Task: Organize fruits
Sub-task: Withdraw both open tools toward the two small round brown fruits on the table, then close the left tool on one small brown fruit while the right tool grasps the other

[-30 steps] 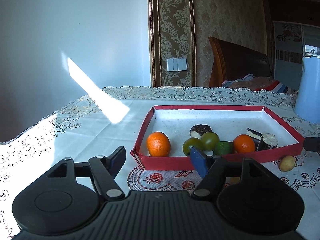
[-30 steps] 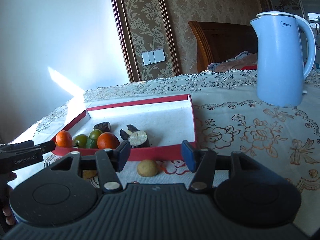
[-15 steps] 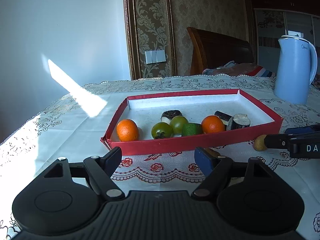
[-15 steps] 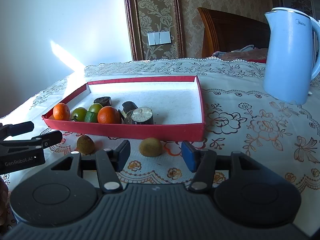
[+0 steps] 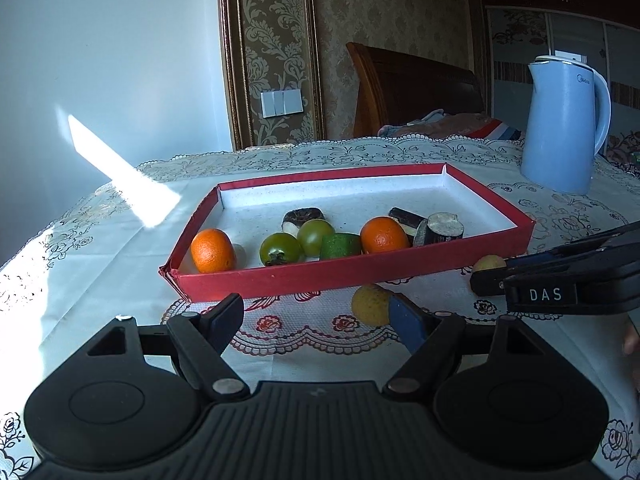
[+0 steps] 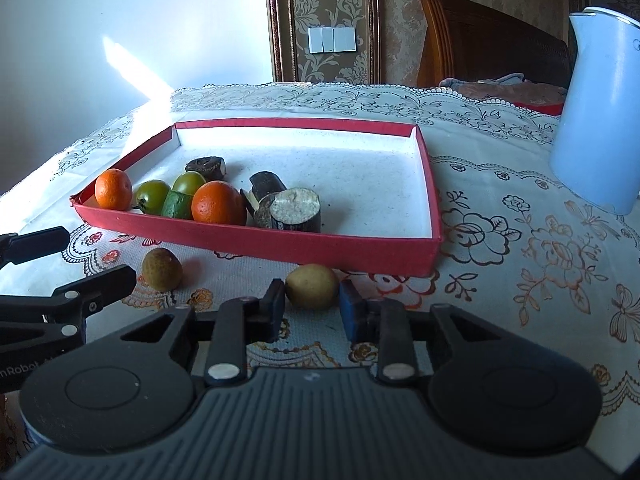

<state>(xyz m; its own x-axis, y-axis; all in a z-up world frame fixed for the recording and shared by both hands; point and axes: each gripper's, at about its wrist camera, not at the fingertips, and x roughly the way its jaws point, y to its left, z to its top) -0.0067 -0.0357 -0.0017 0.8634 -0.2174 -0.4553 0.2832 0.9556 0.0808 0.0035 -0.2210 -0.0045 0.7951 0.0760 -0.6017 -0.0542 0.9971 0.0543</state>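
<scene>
Both fisheye views sit low over the tabletop, near its front edge, each looking forward along its own jaws toward the far wall. The left wrist view stands off the shallow red cardboard tray at its front-left corner. The right wrist view sits closer, facing the tray's front-right part. The 2 views share the tray and the pale blue plastic kettle.

Count: 1 red tray holding 2 oranges, 2 green tomatoes, 1 green wedge and 3 dark cut chunks, plus 2 small yellow-brown fruits on the tablecloth, 1 blue kettle, 2 grippers.
</scene>
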